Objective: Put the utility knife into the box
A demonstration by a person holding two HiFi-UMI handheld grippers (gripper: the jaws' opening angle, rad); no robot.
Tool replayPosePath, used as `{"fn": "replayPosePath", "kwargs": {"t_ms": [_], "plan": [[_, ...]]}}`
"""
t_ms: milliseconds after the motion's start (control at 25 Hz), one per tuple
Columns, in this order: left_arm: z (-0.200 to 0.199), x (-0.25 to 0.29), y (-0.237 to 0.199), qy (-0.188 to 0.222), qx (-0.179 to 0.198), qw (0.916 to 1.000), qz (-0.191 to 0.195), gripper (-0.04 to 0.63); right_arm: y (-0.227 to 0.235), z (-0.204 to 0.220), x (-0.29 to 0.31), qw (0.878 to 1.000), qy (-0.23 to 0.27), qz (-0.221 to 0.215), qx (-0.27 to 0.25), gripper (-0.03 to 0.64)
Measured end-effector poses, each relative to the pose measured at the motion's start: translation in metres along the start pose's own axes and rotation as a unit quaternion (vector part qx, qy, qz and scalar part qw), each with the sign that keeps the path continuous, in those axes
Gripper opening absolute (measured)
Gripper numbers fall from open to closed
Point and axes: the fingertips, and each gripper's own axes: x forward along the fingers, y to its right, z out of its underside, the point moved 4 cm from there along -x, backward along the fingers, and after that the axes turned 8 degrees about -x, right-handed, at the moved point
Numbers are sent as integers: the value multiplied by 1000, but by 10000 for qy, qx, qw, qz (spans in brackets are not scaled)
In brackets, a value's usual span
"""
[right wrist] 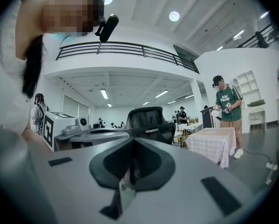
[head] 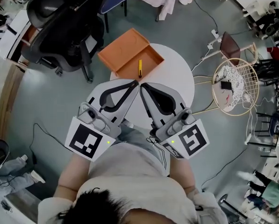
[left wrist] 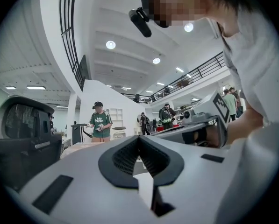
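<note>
White plastic and black pads are what I see closest: my left tongs (head: 136, 82) and my right tongs (head: 143, 85) lie side by side over the near part of the round worktop (head: 179, 78), angled inward so their tips almost touch. Each gripper view shows its pads pressed together with nothing between them, so both tongs are closed and empty. Just past the two tips, a little apart from them, lies the yellow utility knife (head: 140, 68). Its long axis runs almost straight away from me, in line with the seam between the tips. Neither hand is clearly nearer, though I judge the right has the slightly straighter line. The knife's far end reaches over the near rim of the orange box (head: 125, 48), which stands open behind it. I cannot tell whether the knife rests on that rim or partly inside. I would have to open first, then close across its narrow sides.
</note>
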Motion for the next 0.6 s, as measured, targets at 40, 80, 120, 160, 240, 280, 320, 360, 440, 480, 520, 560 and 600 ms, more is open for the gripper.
{"fn": "replayPosePath", "kwargs": {"t_ms": [40,80,120,160,240,280,320,360,440,480,520,560,600], "plan": [[0,-3,-1,-5,-3,10000,-16,9,-2,-1,1,10000,12,-11,-28,8],[1,-6,-2,-16,-11,10000,-31,9,-5,-2,2,10000,27,-17,-49,8],[1,-10,-3,-25,-19,10000,-44,9,-7,-3,3,10000,43,-17,-64,8],[0,-12,-4,-27,-25,10000,-53,9,-10,-4,4,10000,62,-12,-75,8],[-1,-17,-3,-8,-27,10000,-46,9,-15,-6,4,9999,93,10,-98,8],[-2,-19,-2,2,-23,10000,-30,9,-18,-7,4,9999,101,27,-114,8],[-2,-21,-2,7,-17,10000,-7,9,-20,-7,4,9998,106,46,-135,8],[-2,-22,-2,10,-8,10000,20,9,-23,-8,4,9998,111,63,-153,8],[-4,-25,-1,8,39,10000,85,9,-26,-10,5,9997,121,87,-171,7],[-5,-26,-1,2,70,9999,113,9,-28,-11,5,9997,126,99,-179,7],[-6,-26,-1,0,91,9999,131,9,-28,-12,5,9997,127,113,-191,7],[-7,-27,-1,6,97,9999,141,9,-29,-13,4,9996,125,127,-203,6],[-8,-27,-2,21,95,9998,144,9,-29,-14,4,9996,126,139,-210,6]]}}
